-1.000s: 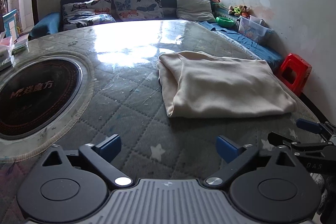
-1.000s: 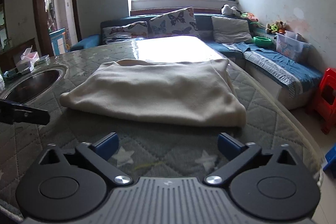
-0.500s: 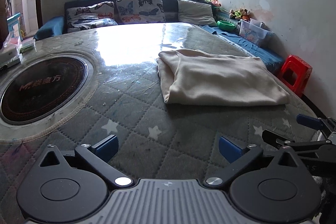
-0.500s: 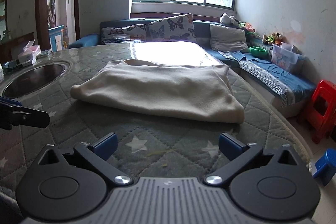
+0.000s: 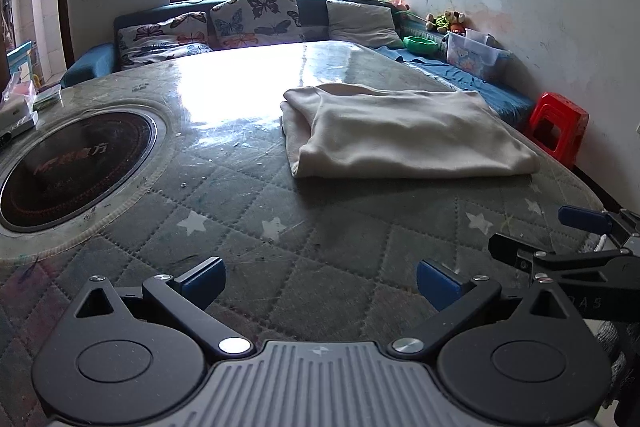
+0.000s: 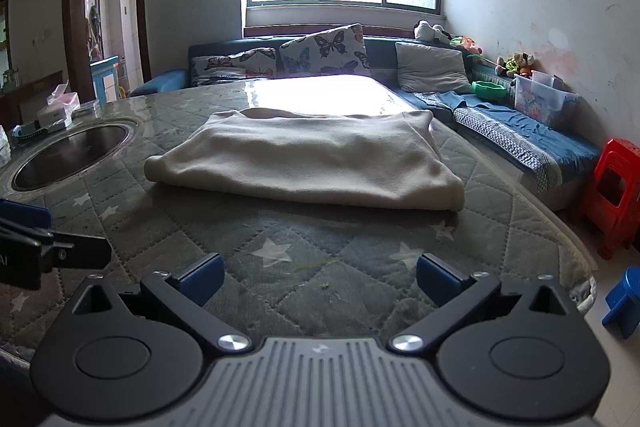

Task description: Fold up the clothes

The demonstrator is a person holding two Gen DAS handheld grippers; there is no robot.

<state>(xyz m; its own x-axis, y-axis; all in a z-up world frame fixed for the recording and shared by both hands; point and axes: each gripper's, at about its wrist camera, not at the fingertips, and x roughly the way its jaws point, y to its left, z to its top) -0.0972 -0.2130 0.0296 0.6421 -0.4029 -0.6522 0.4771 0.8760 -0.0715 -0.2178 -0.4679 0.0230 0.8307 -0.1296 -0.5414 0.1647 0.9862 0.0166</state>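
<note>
A cream garment (image 5: pixel 404 133) lies folded into a flat rectangle on the quilted round table (image 5: pixel 248 203); it also shows in the right wrist view (image 6: pixel 312 159). My left gripper (image 5: pixel 320 281) is open and empty, well back from the garment near the table's front. My right gripper (image 6: pixel 318 277) is open and empty, also short of the garment's near edge. Each gripper shows at the edge of the other's view, the right one in the left wrist view (image 5: pixel 576 239) and the left one in the right wrist view (image 6: pixel 40 247).
A dark round hotplate (image 5: pixel 68 163) is set into the table at the left. Boxes (image 6: pixel 56 111) stand at the table's far left. A sofa with butterfly cushions (image 6: pixel 320 51) lies behind. A red stool (image 6: pixel 616 187) and a blue stool (image 6: pixel 624 299) stand right of the table.
Both grippers have drawn back and up from the folded garment, which looks smaller and farther now. The garment has not moved.
</note>
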